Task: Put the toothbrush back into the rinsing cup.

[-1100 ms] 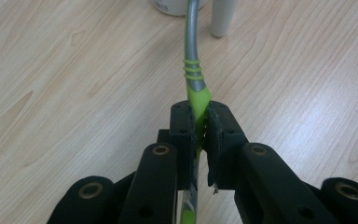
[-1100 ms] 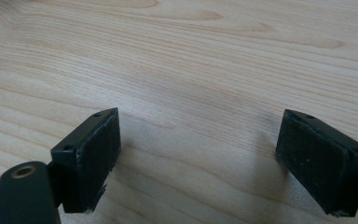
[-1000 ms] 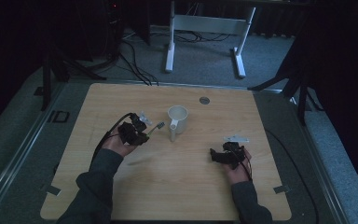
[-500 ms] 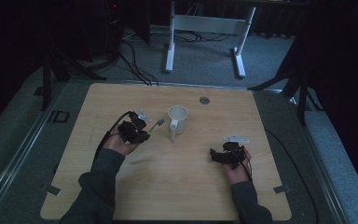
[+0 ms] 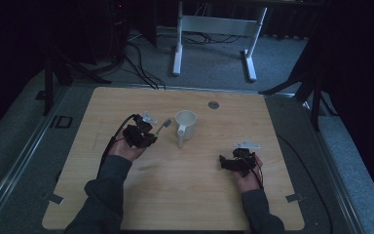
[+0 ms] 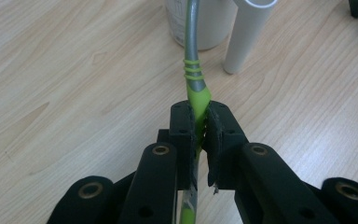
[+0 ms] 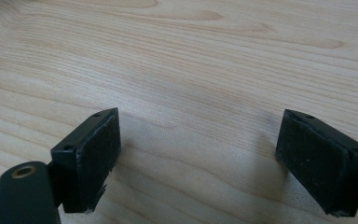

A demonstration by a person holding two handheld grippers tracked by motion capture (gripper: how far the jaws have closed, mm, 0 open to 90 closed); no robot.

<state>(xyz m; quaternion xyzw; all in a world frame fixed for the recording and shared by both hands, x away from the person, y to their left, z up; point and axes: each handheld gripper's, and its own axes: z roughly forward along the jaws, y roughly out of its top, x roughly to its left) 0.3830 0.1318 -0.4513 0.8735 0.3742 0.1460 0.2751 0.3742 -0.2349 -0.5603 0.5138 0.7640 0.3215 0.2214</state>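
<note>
My left gripper (image 5: pixel 152 130) (image 6: pixel 200 126) is shut on the green handle of a utensil (image 6: pixel 193 56) with a grey metal shaft. The utensil (image 5: pixel 164 125) points up and right toward a white mug (image 5: pixel 186 122) (image 6: pixel 205 23) near the middle of the wooden table (image 5: pixel 126 204). A white tube (image 6: pixel 247 32) (image 5: pixel 180 141) stands against the mug's near side, just right of the shaft; I cannot tell whether it is part of the mug. My right gripper (image 5: pixel 222 162) (image 7: pixel 198 158) rests low over bare wood at the right, jaws wide open with nothing between them.
A small grey round disc (image 5: pixel 213 104) sits in the table top behind the mug. Beyond the far edge stand a white metal frame (image 5: pixel 214 29) and loose cables (image 5: pixel 141 63) on the floor. Dark stands flank the table.
</note>
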